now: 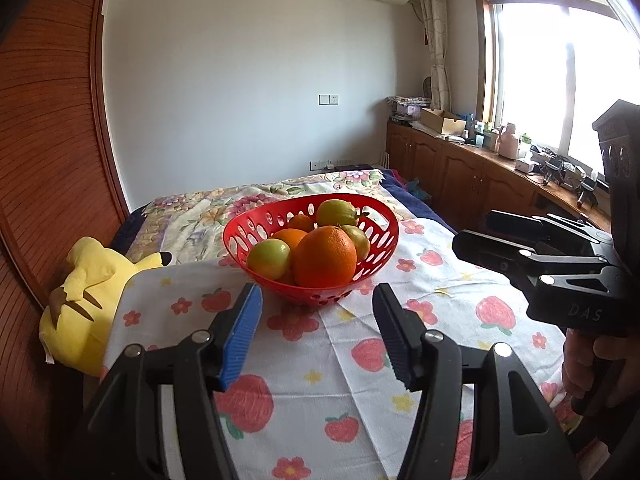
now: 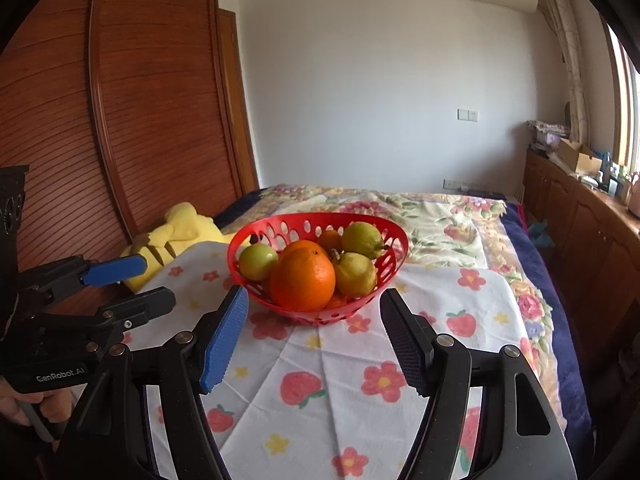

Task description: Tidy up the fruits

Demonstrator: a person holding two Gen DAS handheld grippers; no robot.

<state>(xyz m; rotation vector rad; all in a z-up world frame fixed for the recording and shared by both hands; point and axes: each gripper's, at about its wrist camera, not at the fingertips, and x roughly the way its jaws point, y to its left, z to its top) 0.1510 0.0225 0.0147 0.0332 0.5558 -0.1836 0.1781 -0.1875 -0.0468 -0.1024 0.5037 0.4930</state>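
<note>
Perforated red plastic basket (image 1: 256, 236), round glossy oranges (image 1: 325, 257) — smooth, perhaps guavas (image 1: 269, 258)

From my left wrist, the big orange (image 1: 325, 257) hides most of the fruit behind it in the red basket (image 1: 240, 236). The white cloth (image 1: 280, 344) covers part of the yellow plush toy (image 1: 86, 300) at nine o'clock. My right hand (image 1: 600, 364) is cut off at four o'clock, and the clutter on the cabinet top (image 1: 492, 148) is too small to tell.
</note>
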